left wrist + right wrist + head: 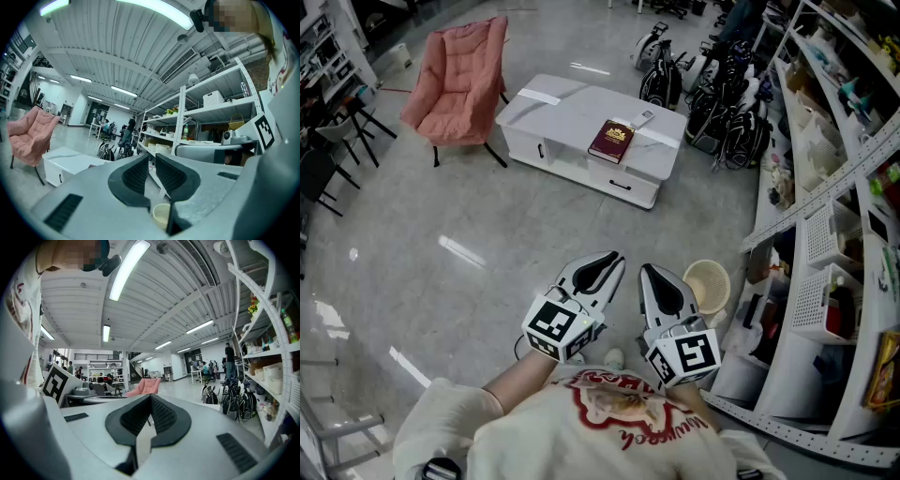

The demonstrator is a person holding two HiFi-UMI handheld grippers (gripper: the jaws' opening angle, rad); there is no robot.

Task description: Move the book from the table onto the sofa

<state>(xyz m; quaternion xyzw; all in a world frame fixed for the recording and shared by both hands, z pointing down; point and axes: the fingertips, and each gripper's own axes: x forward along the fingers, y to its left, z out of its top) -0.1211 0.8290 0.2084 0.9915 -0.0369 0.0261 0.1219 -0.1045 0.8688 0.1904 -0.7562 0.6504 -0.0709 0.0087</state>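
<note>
The book point(611, 141) lies on the desk point(558, 108), well apart, so the left tool point(612, 262), barely parted, and the right tool point(650, 277), clenched, hold nothing.

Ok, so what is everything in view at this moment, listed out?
book: one, dark red, lying on the table towards its right end
table: one, white, low, on the floor ahead
chair: one, pink, padded, left of the table
bags: several, black and white, on the floor right of the table
shelves: one long rack, white, loaded, along the right side
basket: one, cream, on the floor by the rack
left gripper: one, white and black, jaws slightly apart, nothing between them
right gripper: one, white and black, jaws together, empty
sweater: one, cream with red print, bottom edge
</note>
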